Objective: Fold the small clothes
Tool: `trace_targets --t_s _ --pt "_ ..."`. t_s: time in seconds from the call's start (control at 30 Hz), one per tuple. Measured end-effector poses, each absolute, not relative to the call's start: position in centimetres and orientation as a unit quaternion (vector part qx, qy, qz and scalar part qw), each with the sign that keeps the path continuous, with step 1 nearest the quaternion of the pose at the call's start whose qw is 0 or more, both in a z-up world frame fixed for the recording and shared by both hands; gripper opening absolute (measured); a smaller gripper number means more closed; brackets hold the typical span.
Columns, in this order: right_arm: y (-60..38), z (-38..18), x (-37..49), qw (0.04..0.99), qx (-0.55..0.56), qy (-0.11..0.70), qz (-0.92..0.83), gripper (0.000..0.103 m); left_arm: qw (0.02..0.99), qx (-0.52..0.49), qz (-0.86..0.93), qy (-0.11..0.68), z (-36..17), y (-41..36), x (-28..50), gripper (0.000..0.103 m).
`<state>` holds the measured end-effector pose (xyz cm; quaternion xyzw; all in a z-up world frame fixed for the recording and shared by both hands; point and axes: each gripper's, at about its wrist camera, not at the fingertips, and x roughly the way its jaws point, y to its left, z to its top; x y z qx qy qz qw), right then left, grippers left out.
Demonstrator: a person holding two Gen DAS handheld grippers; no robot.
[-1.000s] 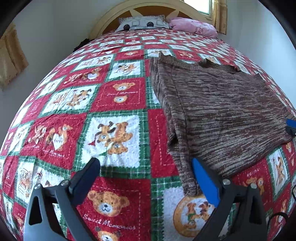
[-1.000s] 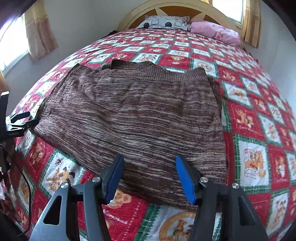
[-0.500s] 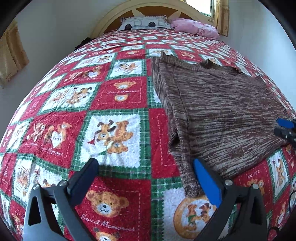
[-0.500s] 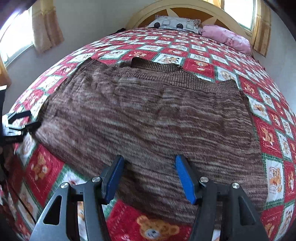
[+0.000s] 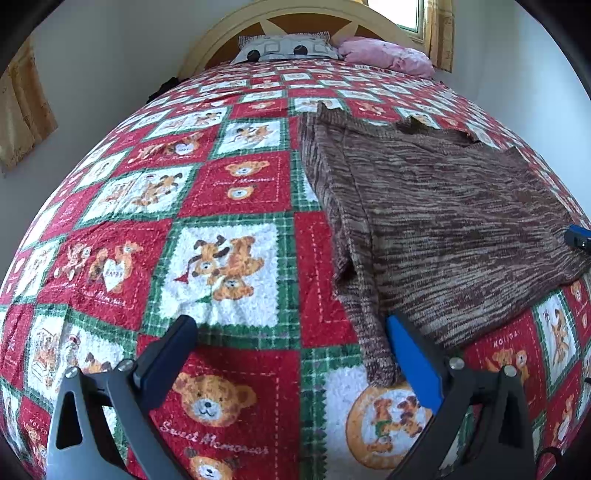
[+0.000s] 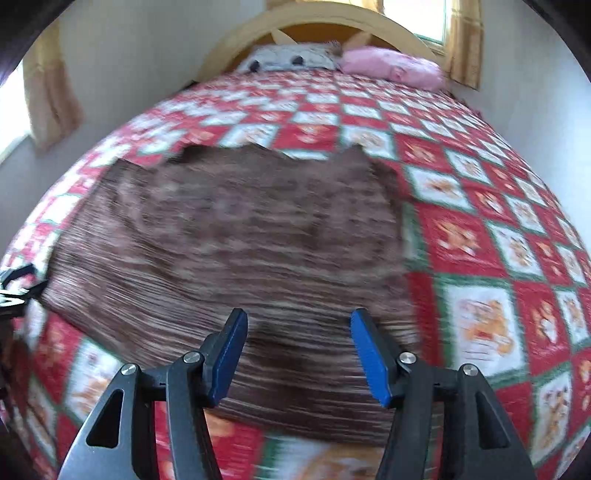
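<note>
A brown knitted sweater lies flat on the red, green and white teddy-bear quilt. Its left sleeve is folded inward and runs down toward me. My left gripper hovers open over the quilt at the sweater's near left corner, its right finger beside the sleeve cuff. My right gripper is open above the sweater near its lower hem, nothing between its fingers; this view is motion-blurred. The right gripper's tip shows at the left wrist view's right edge.
A patterned pillow and a pink pillow lie at the wooden headboard. Curtains hang on the left wall, a window at the back right. The left gripper's frame shows at the right wrist view's left edge.
My right gripper has swung over the sweater, which first came closer and now sits lower and farther, blurred. The left gripper has held still.
</note>
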<state>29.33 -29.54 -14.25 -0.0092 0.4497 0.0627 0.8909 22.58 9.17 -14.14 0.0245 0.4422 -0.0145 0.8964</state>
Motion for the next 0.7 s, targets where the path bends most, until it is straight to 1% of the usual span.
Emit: trace_targets --t_s 0.17,0.27,0.37,0.4,0.43,0.47,0.5,0.53,0.57,0.63,0.67,0.7 --pt "-31.6 -12.1 29.8 0.901 0.014 0.427 0.073 0.059 0.897 0.017 -0.017 0.442 -14.2 9.4 22.7 0.103" --pt "-32.5 -10.9 32.5 0.909 0.016 0.414 0.045 0.059 0.897 0.018 -0.017 0.441 -14.2 9.4 22.7 0.103" --pt "-32.7 -10.4 36.5 0.913 -0.011 0.408 0.012 0.059 0.897 0.017 -0.016 0.441 -14.2 9.5 22.7 0.103" --pt "-33.0 -10.3 37.5 0.914 -0.004 0.405 0.015 0.059 0.897 0.016 -0.017 0.441 -14.2 9.5 22.7 0.103" --pt "-33.0 -10.2 38.6 0.915 0.01 0.404 0.026 0.057 0.897 0.014 -0.018 0.441 -14.2 9.5 22.7 0.103" --pt "-32.9 -10.3 39.4 0.913 0.022 0.407 0.034 0.052 0.897 0.012 -0.018 0.441 -14.3 9.5 22.7 0.103" --pt "-32.7 -10.6 40.7 0.908 0.029 0.416 0.036 0.039 0.897 0.01 -0.019 0.441 -14.3 9.6 22.7 0.103" --pt "-32.7 -11.0 41.5 0.905 0.028 0.424 0.034 0.034 0.897 0.01 -0.018 0.441 -14.3 9.6 22.7 0.103" --pt "-32.5 -11.8 42.7 0.897 0.026 0.44 0.026 0.032 0.897 0.01 -0.018 0.441 -14.3 9.5 22.7 0.103" --pt "-32.6 -12.9 43.7 0.888 0.036 0.458 0.025 0.017 0.897 0.009 -0.019 0.441 -14.3 9.6 22.7 0.103" --pt "-32.7 -13.4 43.9 0.885 0.043 0.463 0.027 0.014 0.897 0.009 -0.019 0.441 -14.3 9.6 22.7 0.103" --pt "-32.8 -13.6 43.9 0.885 0.047 0.462 0.028 0.006 0.897 0.008 -0.02 0.441 -14.3 9.6 22.7 0.103"
